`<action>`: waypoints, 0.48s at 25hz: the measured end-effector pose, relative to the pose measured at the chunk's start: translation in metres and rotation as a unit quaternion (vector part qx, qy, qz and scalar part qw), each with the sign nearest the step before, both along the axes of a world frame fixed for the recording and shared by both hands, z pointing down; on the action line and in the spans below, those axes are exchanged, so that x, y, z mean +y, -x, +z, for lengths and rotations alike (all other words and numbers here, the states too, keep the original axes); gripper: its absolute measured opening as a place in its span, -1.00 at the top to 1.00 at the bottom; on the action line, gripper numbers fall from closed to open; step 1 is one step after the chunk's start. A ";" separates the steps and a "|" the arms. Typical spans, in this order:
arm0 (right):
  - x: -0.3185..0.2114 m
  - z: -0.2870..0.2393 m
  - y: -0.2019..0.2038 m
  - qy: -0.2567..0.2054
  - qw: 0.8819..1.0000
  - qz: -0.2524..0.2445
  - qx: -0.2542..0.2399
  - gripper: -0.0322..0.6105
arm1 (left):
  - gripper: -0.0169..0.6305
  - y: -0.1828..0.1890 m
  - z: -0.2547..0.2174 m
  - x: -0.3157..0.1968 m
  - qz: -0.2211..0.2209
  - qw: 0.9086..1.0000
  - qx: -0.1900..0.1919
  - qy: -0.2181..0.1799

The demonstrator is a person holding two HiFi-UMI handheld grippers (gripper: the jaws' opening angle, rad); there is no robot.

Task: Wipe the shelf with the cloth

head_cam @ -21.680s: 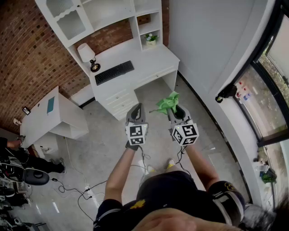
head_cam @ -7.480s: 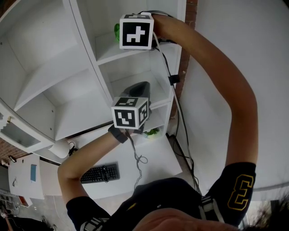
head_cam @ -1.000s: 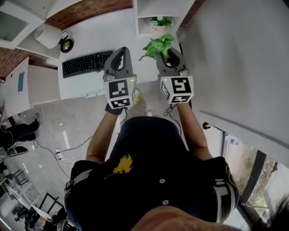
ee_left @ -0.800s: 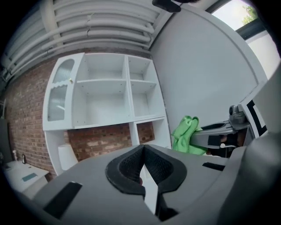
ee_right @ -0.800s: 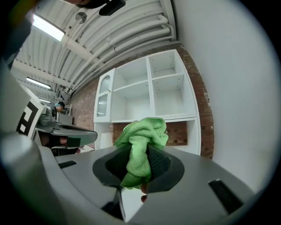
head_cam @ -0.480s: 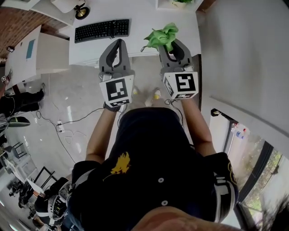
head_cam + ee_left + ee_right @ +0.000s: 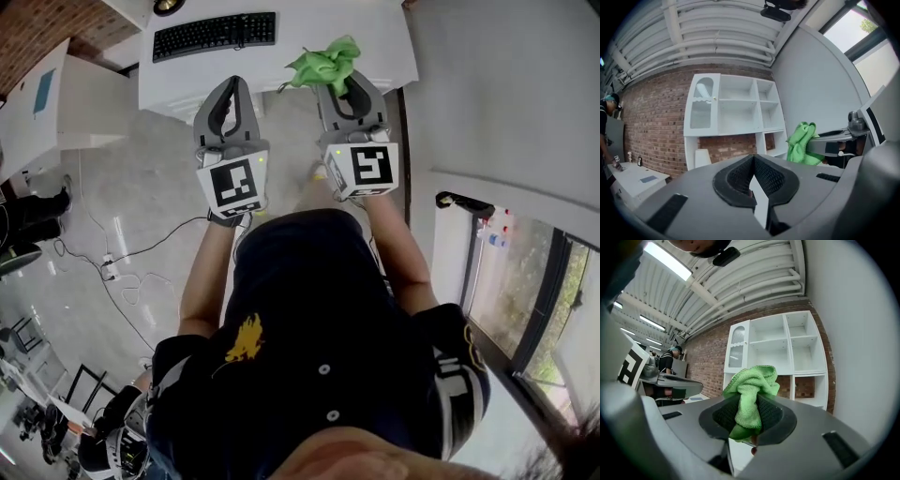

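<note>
At the body, nearest the head camera, both arms are drawn in at waist level. Seven seconds ago the right arm was raised to the upper shelf compartment; it has since come down.

The left hand-held gripper (image 7: pixel 752 164) has its jaws fully together with nothing between them. The right hand-held gripper (image 7: pixel 339 80) is clamped on the green cloth (image 7: pixel 752 380), which bunches up above the pads and hangs a little below them.

Beyond the grippers, more bare floor (image 7: pixel 141 187) separates the person from the worktop (image 7: pixel 375 47) than half a second ago. The worktop and keyboard (image 7: pixel 214 35) now sit at the top edge of the head view, and the small plant seen a second ago has left it. The white shelf (image 7: pixel 736 110) stands well apart, seen whole against the brick wall.

Assessment: the cloth is no longer touching any shelf surface and the person appears to be backing away. Wiping is judged finished or paused, with the cloth not yet put down.

Writing: the shirt (image 7: pixel 309 375) carries a yellow emblem and a sleeve marking, neither legible. The marker cubes (image 7: pixel 232 186) bear black-and-white square patterns only. Keyboard legends are too small to read. No brand is visible on the cloth or shelf.
</note>
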State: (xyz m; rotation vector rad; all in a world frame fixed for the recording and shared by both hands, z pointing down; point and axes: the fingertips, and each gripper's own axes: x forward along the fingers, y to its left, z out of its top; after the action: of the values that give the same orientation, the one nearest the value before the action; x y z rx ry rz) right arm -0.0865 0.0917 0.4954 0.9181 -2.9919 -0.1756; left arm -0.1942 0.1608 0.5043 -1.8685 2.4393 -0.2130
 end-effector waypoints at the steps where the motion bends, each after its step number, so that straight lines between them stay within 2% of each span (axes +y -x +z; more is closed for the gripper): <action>1: 0.020 0.002 0.007 0.000 1.000 0.002 0.001 0.66 | 0.91 0.007 0.001 0.018 0.005 1.000 0.004 -0.003; 5: 0.094 0.007 0.031 -0.018 1.000 0.005 0.004 0.66 | 0.91 0.026 0.004 0.081 0.017 1.000 0.006 -0.022; 8: 0.110 -0.002 0.035 -0.024 1.000 0.018 -0.005 0.66 | 0.91 0.029 0.002 0.094 0.024 1.000 -0.001 -0.018; 12: 0.117 -0.001 0.031 -0.011 0.999 0.036 -0.003 0.66 | 0.91 0.029 0.003 0.103 0.040 0.999 0.007 -0.006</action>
State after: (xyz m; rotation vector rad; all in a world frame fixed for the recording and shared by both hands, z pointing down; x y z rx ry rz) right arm -0.1172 0.2088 0.4947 1.0300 -2.9627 -0.2063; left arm -0.2235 0.2638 0.5070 -1.9649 2.3620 -0.1816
